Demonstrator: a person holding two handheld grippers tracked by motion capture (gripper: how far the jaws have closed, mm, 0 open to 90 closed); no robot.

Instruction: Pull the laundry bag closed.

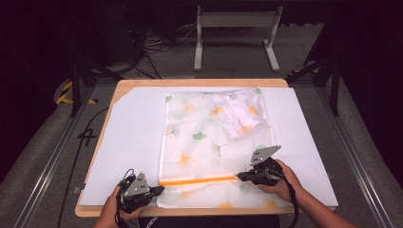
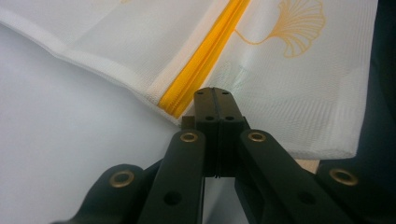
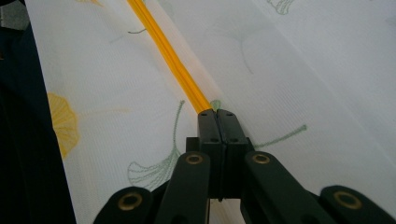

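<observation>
A translucent mesh bag (image 1: 204, 137) printed with ginkgo leaves lies flat on a white sheet. A crumpled white garment (image 1: 237, 114) sits inside it at the far right. A yellow zipper (image 1: 197, 181) runs across the bag's near end. My left gripper (image 1: 160, 190) is shut at the zipper's left end, its tips (image 2: 214, 91) pinching the bag's edge beside the zipper (image 2: 205, 65). My right gripper (image 1: 240, 176) is shut at the right end of the closed zipper stretch. In the right gripper view, a small pale green pull (image 3: 215, 103) peeks from its tips (image 3: 217, 112), in line with the zipper (image 3: 163, 46).
The white sheet (image 1: 128, 137) covers most of a wooden table (image 1: 199, 82), whose near edge lies just below both hands. A grey metal stand (image 1: 235, 21) and cables (image 1: 157, 45) are on the floor beyond the table. Dark frames flank both sides.
</observation>
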